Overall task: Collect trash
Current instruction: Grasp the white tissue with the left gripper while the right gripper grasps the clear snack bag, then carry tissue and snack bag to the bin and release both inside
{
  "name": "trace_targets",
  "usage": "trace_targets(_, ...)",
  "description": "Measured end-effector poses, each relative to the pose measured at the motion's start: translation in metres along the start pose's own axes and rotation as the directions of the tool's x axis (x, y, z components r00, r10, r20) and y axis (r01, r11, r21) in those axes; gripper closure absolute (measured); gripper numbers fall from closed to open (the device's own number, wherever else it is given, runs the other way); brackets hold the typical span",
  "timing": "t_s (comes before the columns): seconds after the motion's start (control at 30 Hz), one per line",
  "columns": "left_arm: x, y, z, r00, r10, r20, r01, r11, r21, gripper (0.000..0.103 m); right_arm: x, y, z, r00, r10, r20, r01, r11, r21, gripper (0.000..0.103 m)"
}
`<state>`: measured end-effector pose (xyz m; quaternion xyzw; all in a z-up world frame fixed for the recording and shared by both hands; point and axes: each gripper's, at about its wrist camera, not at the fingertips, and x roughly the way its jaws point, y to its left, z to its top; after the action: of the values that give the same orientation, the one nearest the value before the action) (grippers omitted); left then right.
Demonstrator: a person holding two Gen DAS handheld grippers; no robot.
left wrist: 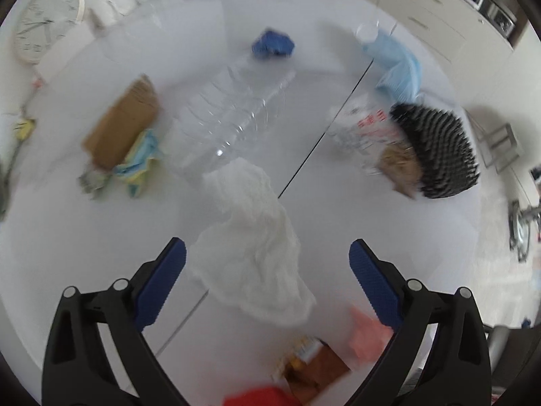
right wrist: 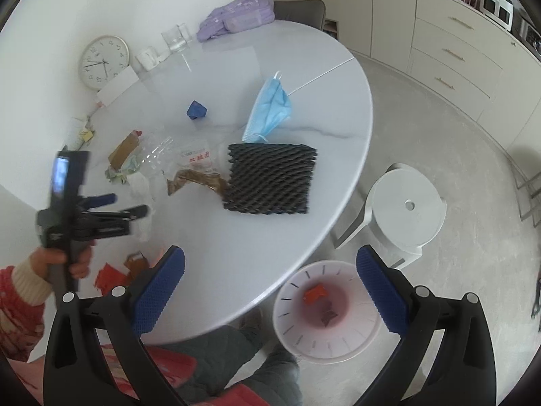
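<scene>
The crumpled white tissue (left wrist: 252,253) lies on the tabletop (left wrist: 355,216) between the left gripper's (left wrist: 267,260) wide-apart jaws, long axis running near-to-far. Right gripper (right wrist: 270,270) jaws gape too, empty.

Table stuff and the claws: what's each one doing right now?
Left claw: open over the tissue.
Tissue: crumpled, on the table.
Bottle: lying down, empty.
Mask: crumpled.
Right claw: open, empty.
Bin: holding a red scrap and a dark one.
</scene>
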<state>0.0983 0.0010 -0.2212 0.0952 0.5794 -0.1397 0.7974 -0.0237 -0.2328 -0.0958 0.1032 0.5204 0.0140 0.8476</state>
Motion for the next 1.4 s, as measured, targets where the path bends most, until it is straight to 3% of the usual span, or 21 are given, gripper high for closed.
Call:
trace_targets(0.1, 0.02, 0.007, 0.007, 0.997, -0.042, -0.06, 0.044, 0.999, 0.031, 0.044, 0.009, 0.024, 0.007, 1.0, 0.005, -0.006, -0.005, 1.0, -0.007, 0.002)
trace_targets(0.13, 0.025, 0.009, 0.008, 0.995, -0.053, -0.079, 0.056, 0.998, 0.033, 0.061, 0.014, 0.032, 0.01, 1.0, 0.002, -0.015, -0.002, 1.0, -0.017, 0.002)
trace_targets(0.2, 0.025, 0.015, 0.009, 0.994, -0.077, -0.072, 0.08, 0.996, 0.031, 0.075, 0.027, 0.051, 0.018, 0.999, 0.005, -0.035, -0.006, 0.999, -0.049, 0.002)
trace_targets(0.23, 0.025, 0.018, 0.01, 0.991, -0.106, -0.086, 0.11, 0.993, 0.034, 0.088, 0.035, 0.061, 0.023, 0.999, 0.008, -0.043, -0.011, 0.998, -0.066, 0.002)
trace_targets(0.27, 0.024, 0.02, 0.01, 0.987, -0.131, -0.096, 0.134, 0.991, 0.029, 0.091, 0.046, 0.074, 0.03, 0.999, 0.02, -0.05, -0.025, 0.995, -0.094, 0.002)
trace_targets(0.47, -0.016, 0.048, -0.001, 0.982, -0.188, -0.036, 0.187, 0.982, -0.033, 0.091, 0.112, 0.126, 0.061, 0.995, -0.021, -0.101, -0.001, 0.976, -0.216, 0.002)
trace_targets(0.67, -0.061, 0.084, -0.021, 0.985, -0.166, 0.035, 0.169, 0.979, -0.111, 0.091, 0.18, 0.144, 0.074, 0.972, -0.197, -0.128, 0.157, 0.951, -0.266, 0.004)
trace_targets(0.7, -0.062, 0.09, -0.023, 0.985, -0.165, 0.04, 0.169, 0.978, -0.123, 0.091, 0.192, 0.145, 0.074, 0.965, -0.22, -0.14, 0.177, 0.947, -0.27, 0.007)
trace_targets(0.77, -0.072, 0.099, -0.031, 0.985, -0.163, 0.054, 0.17, 0.975, -0.147, 0.091, 0.203, 0.145, 0.072, 0.96, -0.227, -0.164, 0.178, 0.947, -0.267, 0.03)
trace_targets(0.8, -0.075, 0.102, -0.034, 0.986, -0.157, 0.058, 0.165, 0.975, -0.151, 0.091, 0.207, 0.145, 0.072, 0.958, -0.231, -0.168, 0.183, 0.948, -0.262, 0.03)
trace_targets(0.9, -0.083, 0.104, -0.043, 0.989, -0.131, 0.066, 0.14, 0.978, -0.157, 0.091, 0.204, 0.148, 0.074, 0.969, -0.2, -0.147, 0.158, 0.954, -0.254, 0.044)
trace_targets(0.97, -0.087, 0.104, -0.045, 0.988, -0.137, 0.067, 0.146, 0.977, -0.158, 0.091, 0.198, 0.147, 0.074, 0.976, -0.158, -0.148, 0.122, 0.966, -0.226, 0.048)
trace_targets(1.17, -0.107, 0.081, -0.04, 0.988, -0.106, 0.114, 0.115, 0.99, -0.076, 0.091, 0.162, 0.133, 0.072, 0.99, 0.013, -0.139, -0.029, 0.993, -0.116, 0.049)
trace_targets(1.3, -0.122, 0.045, -0.029, 0.979, -0.149, 0.139, 0.149, 0.989, 0.01, 0.091, 0.105, 0.1, 0.064, 0.989, 0.128, -0.074, -0.13, 0.991, -0.014, 0.049)
trace_targets(1.4, -0.134, -0.004, -0.022, 0.964, -0.221, 0.147, 0.204, 0.971, 0.124, 0.091, 0.052, 0.056, 0.044, 0.993, 0.114, -0.012, -0.114, 0.993, 0.02, 0.048)
